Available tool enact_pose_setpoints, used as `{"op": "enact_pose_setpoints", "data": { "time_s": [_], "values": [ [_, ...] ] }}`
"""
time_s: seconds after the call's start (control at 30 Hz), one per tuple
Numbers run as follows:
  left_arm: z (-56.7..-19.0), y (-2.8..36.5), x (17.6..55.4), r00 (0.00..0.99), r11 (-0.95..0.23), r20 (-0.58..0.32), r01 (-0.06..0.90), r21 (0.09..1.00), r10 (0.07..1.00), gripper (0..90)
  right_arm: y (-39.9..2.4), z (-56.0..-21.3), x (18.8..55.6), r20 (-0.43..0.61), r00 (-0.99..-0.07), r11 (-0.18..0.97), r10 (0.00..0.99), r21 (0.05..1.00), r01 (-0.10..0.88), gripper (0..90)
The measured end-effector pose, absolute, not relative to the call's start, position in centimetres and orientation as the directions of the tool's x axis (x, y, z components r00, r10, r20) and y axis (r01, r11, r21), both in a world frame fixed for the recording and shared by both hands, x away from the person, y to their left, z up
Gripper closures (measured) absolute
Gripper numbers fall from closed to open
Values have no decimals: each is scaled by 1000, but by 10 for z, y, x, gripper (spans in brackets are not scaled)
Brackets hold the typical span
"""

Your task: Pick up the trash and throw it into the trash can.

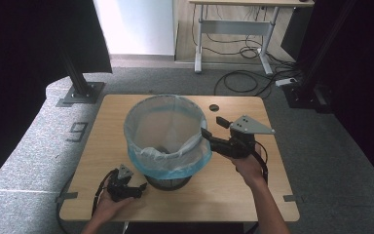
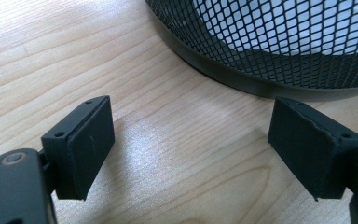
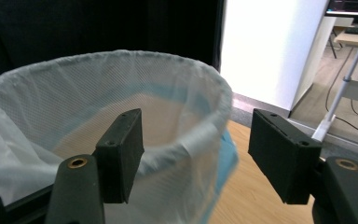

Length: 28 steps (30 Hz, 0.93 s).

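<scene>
A black mesh bin (image 1: 169, 181) stands in the middle of the wooden table (image 1: 233, 195), lined with a thin white and blue bag (image 1: 168, 131) folded over its rim. My left gripper (image 1: 141, 187) lies low on the table beside the bin's base. In the left gripper view it (image 2: 191, 140) is open, with bare wood between its pads and the mesh wall (image 2: 279, 42) just ahead. My right gripper (image 1: 212, 126) is at the bin's right rim. It (image 3: 196, 144) is open and the bag's rim (image 3: 205, 121) runs between its jaws, untouched by the pads.
A small black round disc (image 1: 214, 107) lies at the table's far edge. Beyond the table are a grey desk frame (image 1: 233, 27), loose cables (image 1: 243, 80) on the carpet and a black stand base (image 1: 80, 91) at the far left.
</scene>
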<state>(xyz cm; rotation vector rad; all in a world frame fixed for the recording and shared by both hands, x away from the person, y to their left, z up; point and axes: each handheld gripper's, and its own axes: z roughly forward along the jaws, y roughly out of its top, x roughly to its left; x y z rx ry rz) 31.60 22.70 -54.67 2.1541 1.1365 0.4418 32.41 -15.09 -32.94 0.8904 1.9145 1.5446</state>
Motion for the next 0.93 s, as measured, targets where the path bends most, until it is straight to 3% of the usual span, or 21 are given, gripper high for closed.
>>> {"op": "enact_pose_setpoints", "data": {
  "time_s": [0.47, 0.93],
  "values": [
    [-547, 227, 316, 566, -409, -7, 603, 685, 824, 144, -202, -365, 310, 26, -569, 124, 822, 967, 224, 352],
    [-547, 227, 316, 565, -408, -7, 604, 685, 825, 144, -216, -389, 304, 40, -549, 120, 835, 960, 252, 347]
  ]
}}
